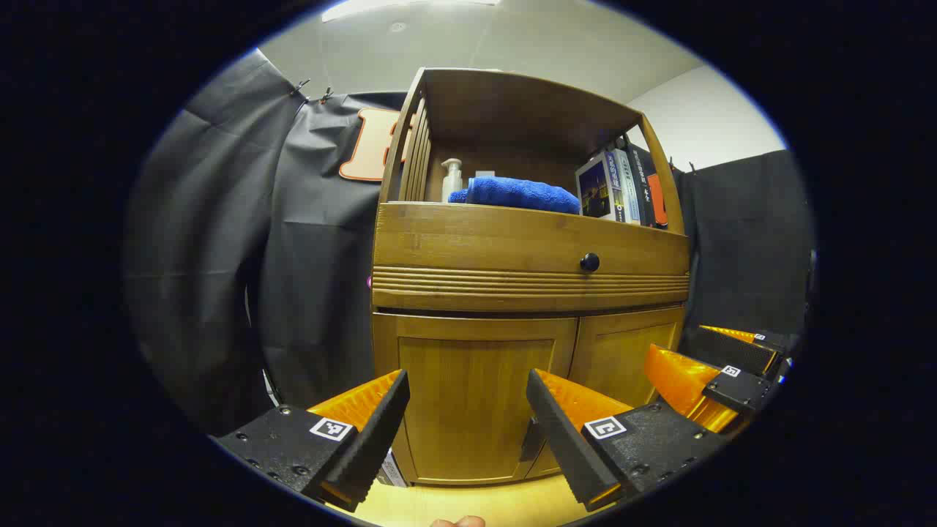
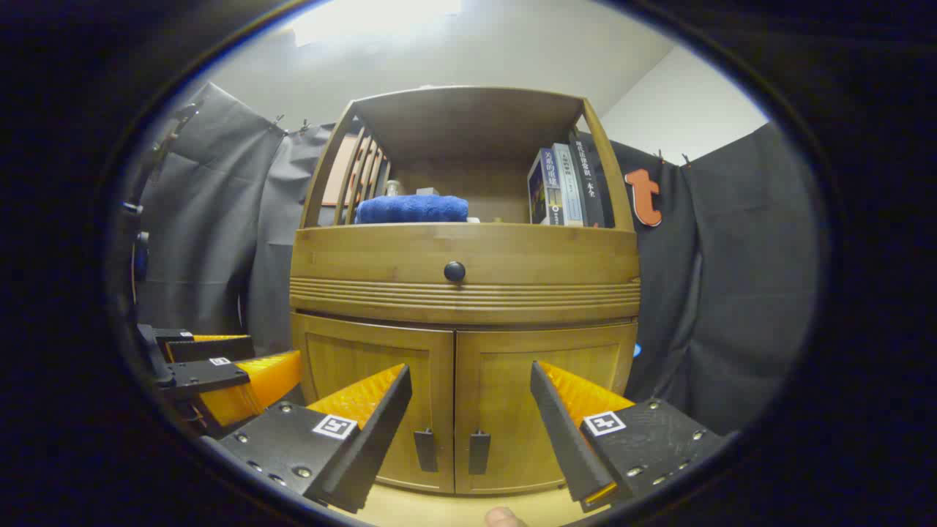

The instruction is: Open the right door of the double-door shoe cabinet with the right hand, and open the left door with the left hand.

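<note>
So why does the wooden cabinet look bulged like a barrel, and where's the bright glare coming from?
Fisheye lenses bow the cabinet in both views; in the left gripper view it also leans. A ceiling light washes out the top of the right gripper view; both pictures are sharp.

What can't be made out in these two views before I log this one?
- Left door's handle: in the left gripper view, largely hidden behind the left gripper's own finger.
- Cabinet interior: both doors closed in the right gripper view, contents hidden.
- Pump bottle on the open shelf: its base is hidden by the shelf's front rail.
- Book spines: too small to read.
</note>
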A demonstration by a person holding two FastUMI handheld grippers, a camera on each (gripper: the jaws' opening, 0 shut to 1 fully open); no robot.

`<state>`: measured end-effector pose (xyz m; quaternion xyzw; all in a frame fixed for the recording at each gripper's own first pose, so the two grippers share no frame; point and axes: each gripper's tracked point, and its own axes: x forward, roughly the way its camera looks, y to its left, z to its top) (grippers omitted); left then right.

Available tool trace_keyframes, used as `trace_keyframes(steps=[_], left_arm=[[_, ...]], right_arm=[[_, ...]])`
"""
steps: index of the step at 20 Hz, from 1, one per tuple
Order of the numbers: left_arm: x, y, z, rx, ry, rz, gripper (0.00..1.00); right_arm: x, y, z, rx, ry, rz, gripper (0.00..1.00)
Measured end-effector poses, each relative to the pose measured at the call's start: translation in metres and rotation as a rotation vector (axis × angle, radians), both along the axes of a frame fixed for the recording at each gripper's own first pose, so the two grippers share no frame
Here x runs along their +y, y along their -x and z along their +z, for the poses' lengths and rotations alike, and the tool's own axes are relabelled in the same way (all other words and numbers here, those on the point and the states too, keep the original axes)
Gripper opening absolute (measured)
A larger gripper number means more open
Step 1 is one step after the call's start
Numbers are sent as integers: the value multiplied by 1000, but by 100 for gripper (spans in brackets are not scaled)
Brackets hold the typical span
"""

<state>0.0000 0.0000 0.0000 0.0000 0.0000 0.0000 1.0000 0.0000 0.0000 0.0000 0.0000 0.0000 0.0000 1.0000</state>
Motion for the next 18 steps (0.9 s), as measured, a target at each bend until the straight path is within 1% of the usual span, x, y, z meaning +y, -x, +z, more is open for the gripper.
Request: trace_keyframes(steps=[10,14,18], left_arm=[[1,-5,-3,11,-9,3,99],[3,-7,-6,15,-9,9,99],[11,-7,-8,18,-9,29,99]], right_arm=[[-4,-13,-31,48,-2,-7,97],[-5,-21,-54,85,1,-9,96],[-3,-34,-88,155,-5,-6,97]])
